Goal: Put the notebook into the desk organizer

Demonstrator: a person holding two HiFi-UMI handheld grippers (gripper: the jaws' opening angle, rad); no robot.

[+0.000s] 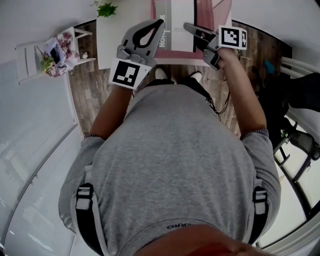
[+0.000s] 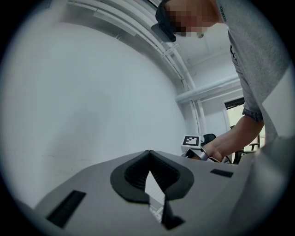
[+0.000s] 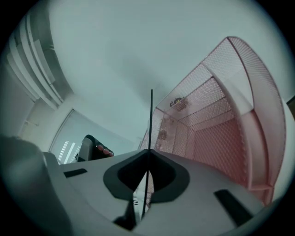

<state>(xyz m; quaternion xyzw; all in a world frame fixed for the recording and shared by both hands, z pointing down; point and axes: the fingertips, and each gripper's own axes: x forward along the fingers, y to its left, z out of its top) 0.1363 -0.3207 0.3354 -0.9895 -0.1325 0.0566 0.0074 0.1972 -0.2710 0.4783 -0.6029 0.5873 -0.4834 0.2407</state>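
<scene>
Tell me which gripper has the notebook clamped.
The right gripper: the notebook's thin edge rises from between its closed jaws, beside the pink mesh desk organizer. Nothing sticks out past the left gripper's meeting tips.

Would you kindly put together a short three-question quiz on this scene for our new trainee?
1. True or false: the right gripper has its jaws shut on the notebook.
2. What colour is the mesh desk organizer? A) pink B) black C) blue
3. Fill in: in the head view, the green plant sits near the top ____ corner.

Key: 1 true; 2 A; 3 left.
</scene>
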